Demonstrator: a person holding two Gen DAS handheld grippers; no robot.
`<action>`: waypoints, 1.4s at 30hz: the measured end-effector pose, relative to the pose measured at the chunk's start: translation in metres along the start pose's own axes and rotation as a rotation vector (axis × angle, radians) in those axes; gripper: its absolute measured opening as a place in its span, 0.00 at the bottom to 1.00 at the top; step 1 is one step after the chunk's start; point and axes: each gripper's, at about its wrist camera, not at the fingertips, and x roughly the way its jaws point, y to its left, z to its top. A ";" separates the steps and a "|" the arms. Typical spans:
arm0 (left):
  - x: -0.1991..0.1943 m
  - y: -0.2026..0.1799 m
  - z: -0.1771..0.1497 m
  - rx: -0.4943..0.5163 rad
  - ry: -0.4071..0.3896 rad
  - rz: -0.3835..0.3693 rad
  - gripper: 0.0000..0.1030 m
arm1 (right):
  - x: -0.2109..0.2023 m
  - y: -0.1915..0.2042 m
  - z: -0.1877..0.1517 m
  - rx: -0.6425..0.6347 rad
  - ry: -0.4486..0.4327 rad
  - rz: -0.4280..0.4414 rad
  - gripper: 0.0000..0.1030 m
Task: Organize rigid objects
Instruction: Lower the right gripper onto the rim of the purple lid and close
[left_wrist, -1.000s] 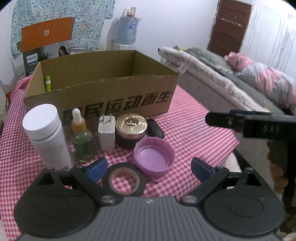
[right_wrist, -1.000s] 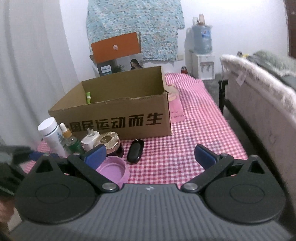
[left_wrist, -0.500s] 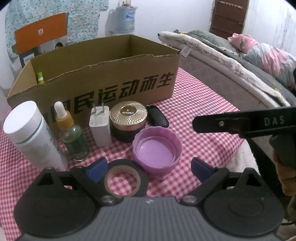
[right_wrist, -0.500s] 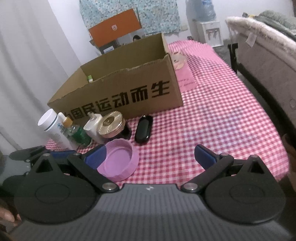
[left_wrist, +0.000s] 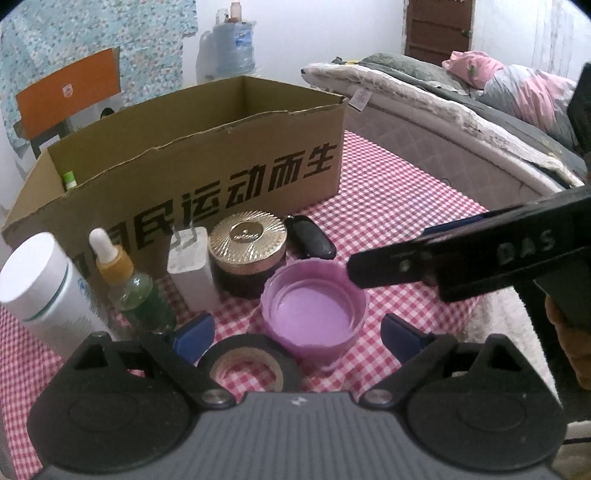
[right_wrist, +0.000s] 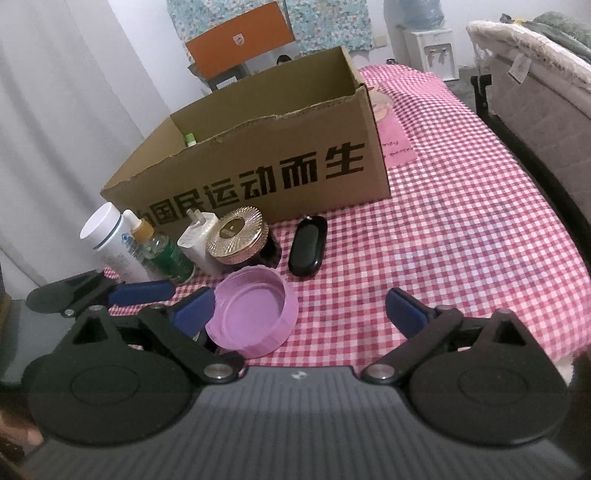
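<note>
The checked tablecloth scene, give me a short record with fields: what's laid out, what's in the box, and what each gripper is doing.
surface: pink-and-white checked tablecloth
container: open brown cardboard box, upright, printed with black characters
inside box: green-capped stick; the rest is hidden
row in front of box: white cylindrical bottle, green glass dropper bottle, white plug adapter, dark jar with gold ribbed lid, black oval key fob
nearer items: purple plastic cap, open side up; black tape roll
left gripper: open, empty
right gripper: open, empty
</note>
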 end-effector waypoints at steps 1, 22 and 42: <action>0.001 -0.001 0.001 0.003 -0.001 -0.005 0.94 | 0.002 0.001 0.000 -0.004 0.009 0.000 0.88; 0.026 -0.022 0.013 0.038 0.033 -0.138 0.90 | 0.029 -0.009 0.003 0.014 0.098 0.034 0.23; 0.045 -0.040 0.020 0.096 0.054 -0.085 0.76 | 0.013 -0.026 -0.003 0.028 0.066 0.010 0.23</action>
